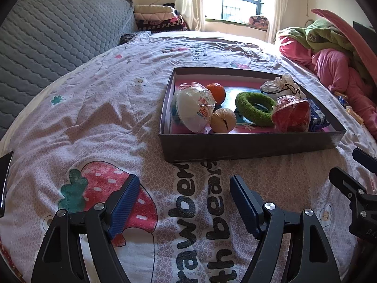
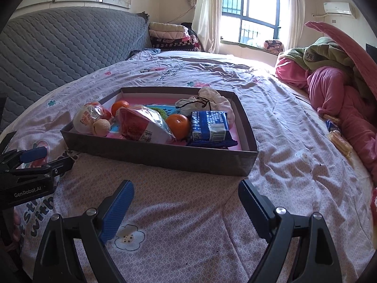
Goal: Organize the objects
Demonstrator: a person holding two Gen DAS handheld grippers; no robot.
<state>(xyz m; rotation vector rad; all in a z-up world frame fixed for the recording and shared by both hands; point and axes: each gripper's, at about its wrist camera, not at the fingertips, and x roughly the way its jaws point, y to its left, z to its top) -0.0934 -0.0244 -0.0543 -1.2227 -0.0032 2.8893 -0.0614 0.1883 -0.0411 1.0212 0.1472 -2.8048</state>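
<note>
A dark shallow box (image 1: 247, 145) (image 2: 165, 158) lies on the bed. It holds a white wrapped bun (image 1: 193, 109) (image 2: 86, 118), two oranges (image 1: 215, 92) (image 2: 178, 122), a tan walnut-like ball (image 1: 222, 120) (image 2: 101, 127), a green fuzzy ring (image 1: 254, 108), a red wrapped snack (image 1: 291, 114) (image 2: 141, 126), a blue packet (image 2: 209, 127) and a white drawstring pouch (image 1: 280, 86) (image 2: 207, 101). My left gripper (image 1: 183, 198) is open and empty over the bedspread, short of the box. My right gripper (image 2: 186, 202) is open and empty just before the box's near wall.
The strawberry-print bedspread (image 1: 94, 129) covers the bed. A grey quilted headboard (image 1: 47, 30) stands at left. Pink and green clothes (image 2: 334, 89) pile at right, with snack packets (image 2: 339, 139) beside them. Folded blankets (image 2: 169, 35) sit by the window.
</note>
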